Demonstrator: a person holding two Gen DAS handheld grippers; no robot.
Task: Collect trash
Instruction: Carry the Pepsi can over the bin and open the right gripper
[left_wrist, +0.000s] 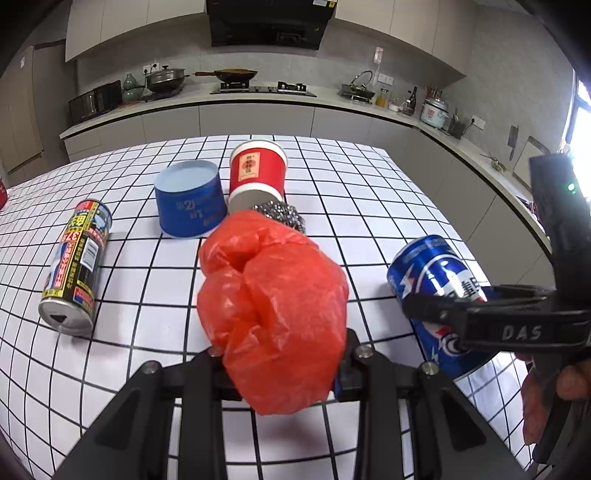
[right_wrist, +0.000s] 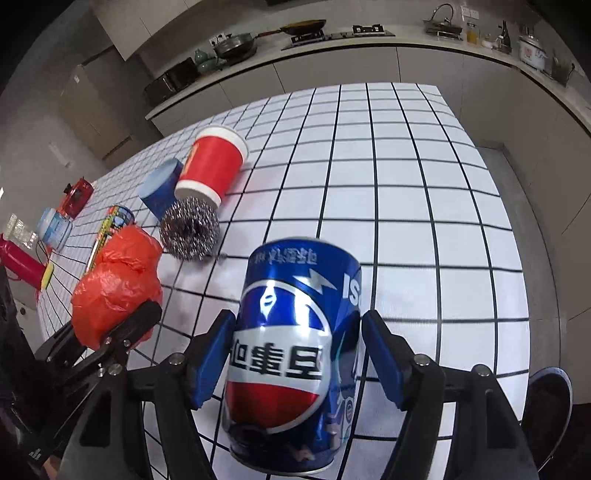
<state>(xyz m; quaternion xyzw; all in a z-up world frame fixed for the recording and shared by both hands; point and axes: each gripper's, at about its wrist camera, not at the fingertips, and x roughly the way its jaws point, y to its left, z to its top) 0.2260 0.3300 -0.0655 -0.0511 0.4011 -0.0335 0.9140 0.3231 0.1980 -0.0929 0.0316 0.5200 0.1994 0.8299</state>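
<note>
The whole thing here comes down to the blue cola can and how it sits between the right gripper's blue pads. The can lies on the white grid tabletop, long axis running pretty much straight away from the gripper, bottom end far, near end under the camera. So the jaws straddle it across its width, which is the way you want for a round can. The left pad looks right up against the can wall; the right pad seems to have a small gap. I'd call it partly open, bracketing the can but not clamped, so in my read the grip isn't made yet. It may roll sideways if only one pad pushes.

The left gripper is squeezed down on a crumpled red plastic bag, holding it up off the table just left of the can. That hand is busy, so the right one is clearly the nearer and only free option for the can.

Other stuff farther back on the left: a steel wool scourer just beyond the bag, a red paper cup and a blue paper cup upside down, touching or nearly, and a yellow-black drink can lying on its side at the far left, well apart from both grippers.
</note>
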